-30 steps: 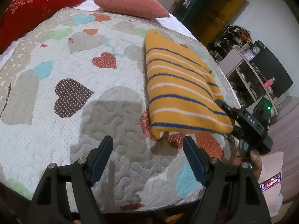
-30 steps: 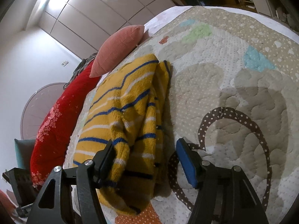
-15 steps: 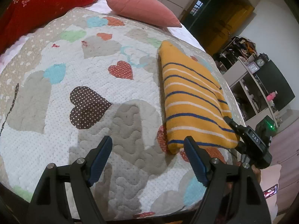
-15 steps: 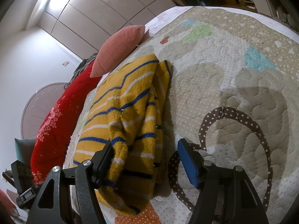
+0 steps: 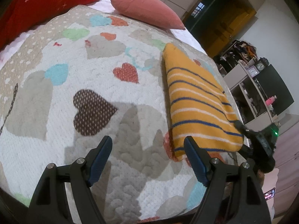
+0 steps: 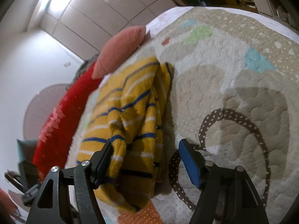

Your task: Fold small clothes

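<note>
Both my grippers stand wide: left gripper point(image 5: 147, 155) empty over the nubbly heart-patched quilt point(image 5: 56, 127), the folded yellow knit sweater point(image 5: 198, 110) just beyond its right finger; right gripper point(image 6: 144, 155) opening, the sweater's thick folded edge point(image 6: 134, 123) between its jaws, ungripped.

We see a bed point(image 5: 56, 140) under a quilt point(image 5: 130, 97) patched with hearts, a pink pillow point(image 5: 147, 11) and a red cushion point(image 5: 46, 5) at its head. Panelled wardrobe doors point(image 6: 89, 13) catch a bright glare. Beyond stand a cluttered shelf point(image 5: 250, 91), white walls point(image 5: 271, 28) and a dark doorway point(image 5: 201, 13).
</note>
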